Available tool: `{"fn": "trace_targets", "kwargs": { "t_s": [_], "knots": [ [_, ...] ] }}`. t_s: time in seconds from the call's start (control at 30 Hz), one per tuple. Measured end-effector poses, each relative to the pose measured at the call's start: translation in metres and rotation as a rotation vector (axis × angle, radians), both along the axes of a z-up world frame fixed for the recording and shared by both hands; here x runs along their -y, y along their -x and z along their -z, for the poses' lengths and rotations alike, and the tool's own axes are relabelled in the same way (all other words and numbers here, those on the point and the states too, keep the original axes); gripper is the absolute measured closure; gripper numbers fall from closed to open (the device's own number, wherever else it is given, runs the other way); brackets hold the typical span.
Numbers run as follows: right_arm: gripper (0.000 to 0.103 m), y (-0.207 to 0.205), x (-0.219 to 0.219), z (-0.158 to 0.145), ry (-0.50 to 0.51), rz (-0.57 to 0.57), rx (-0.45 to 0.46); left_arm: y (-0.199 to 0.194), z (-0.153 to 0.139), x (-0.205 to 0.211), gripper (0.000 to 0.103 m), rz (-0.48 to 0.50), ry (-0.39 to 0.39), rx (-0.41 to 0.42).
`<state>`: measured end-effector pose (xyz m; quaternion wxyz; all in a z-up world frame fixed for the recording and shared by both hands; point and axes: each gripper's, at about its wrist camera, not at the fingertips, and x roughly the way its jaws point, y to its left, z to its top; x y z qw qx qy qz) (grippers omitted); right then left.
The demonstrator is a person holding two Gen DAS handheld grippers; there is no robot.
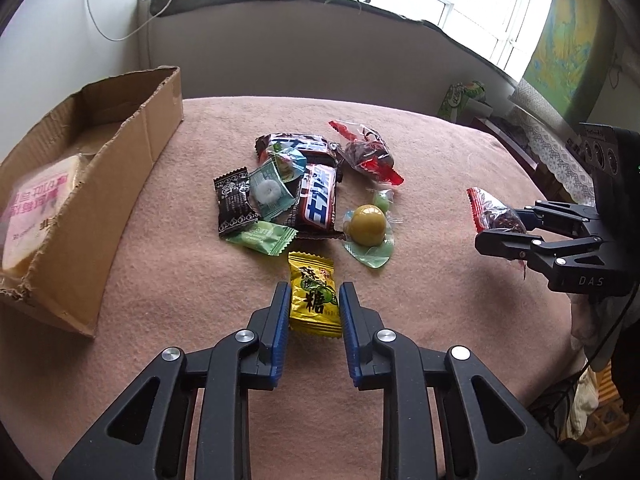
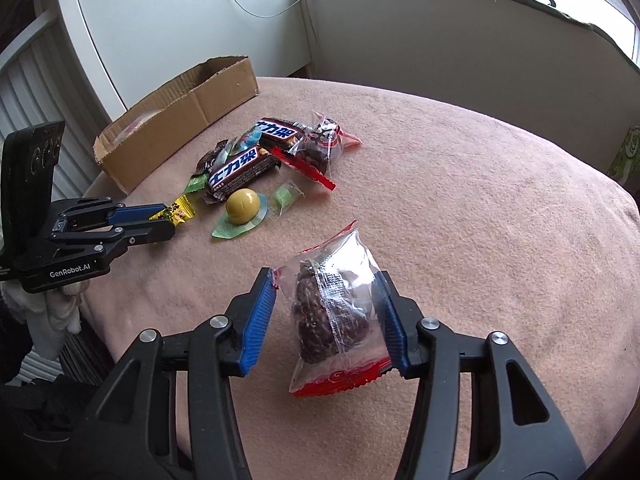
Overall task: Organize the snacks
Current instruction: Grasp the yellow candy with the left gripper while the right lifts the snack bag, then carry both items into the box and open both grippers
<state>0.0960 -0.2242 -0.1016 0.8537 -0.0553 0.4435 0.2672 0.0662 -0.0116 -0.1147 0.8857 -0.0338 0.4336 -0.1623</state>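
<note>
1. Right now both grippers sit at a pick-up stage, each straddling one snack on the pink blanket [image 1: 440, 320], with a cardboard box [image 1: 132, 184] at the left edge of the table as the likely collecting place.

2. Left gripper [image 1: 314, 304]: its blue-padded fingers [image 1: 280, 320] stand parted on either side of the yellow candy packet [image 1: 314, 296], which lies flat on the blanket just in front of the snack pile. I judge the fingers released, since narrow gaps show between pads and wrapper, though the right pad is very near the wrapper's edge.

3. Right gripper [image 2: 326, 312]: its fingers bracket a clear bag with red ends holding a dark lumpy treat [image 2: 332, 312]. The right pad seems to touch the bag and the left pad meets only a corner of film, so this looks like a closing grasp that is not yet firm; whether the bag is lifted off the blanket I cannot tell.

4. Remaining pile: two Snickers bars [image 1: 316, 196], a black packet [image 1: 234, 204], green and teal wrappers [image 1: 264, 236], a round yellow-green ball candy [image 1: 368, 220] and a second red-ended bag [image 1: 370, 152] lie clustered mid-table, well apart from the box.

5. One pale packet with pink print [image 1: 36, 204] already lies in the box, so the sorting seems early.

6. Next move, as I judge it: close the left fingers squarely on the flat packet, which is thin and slippery, then carry it left over the box wall.
</note>
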Motion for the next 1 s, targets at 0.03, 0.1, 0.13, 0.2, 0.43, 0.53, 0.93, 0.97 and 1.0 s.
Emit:
{"fn": "trace_targets", "kwargs": {
  "t_s": [0.03,0.1,0.13,0.2,0.43,0.53,0.93,0.97,1.0],
  "knots": [
    [0.051,0.0,0.0,-0.004,-0.008,0.007,0.007,0.001,-0.003,-0.002,0.081,-0.007,0.008,0.005],
    [0.051,0.0,-0.002,-0.013,-0.027,0.01,0.025,0.003,-0.01,-0.008,0.081,-0.019,0.018,0.023],
    [0.051,0.001,-0.004,-0.018,-0.033,0.007,0.037,0.004,-0.014,-0.011,0.081,-0.025,0.024,0.033],
    [0.051,0.002,-0.01,-0.03,-0.042,-0.001,0.064,0.006,-0.023,-0.017,0.081,-0.042,0.035,0.055],
    [0.051,-0.01,-0.049,-0.068,-0.082,-0.062,0.128,0.012,-0.054,-0.052,0.081,-0.113,0.052,0.136],
    [0.051,-0.02,-0.074,-0.084,-0.096,-0.097,0.153,0.012,-0.063,-0.071,0.081,-0.154,0.049,0.166],
    [0.051,-0.064,-0.179,-0.109,-0.134,-0.213,0.156,0.014,-0.067,-0.135,0.081,-0.31,0.039,0.198],
    [0.051,-0.067,-0.184,-0.11,-0.136,-0.217,0.151,0.014,-0.066,-0.139,0.081,-0.318,0.041,0.196],
    [0.051,-0.07,-0.19,-0.11,-0.137,-0.22,0.148,0.014,-0.065,-0.142,0.081,-0.326,0.042,0.196]
  ]
}}
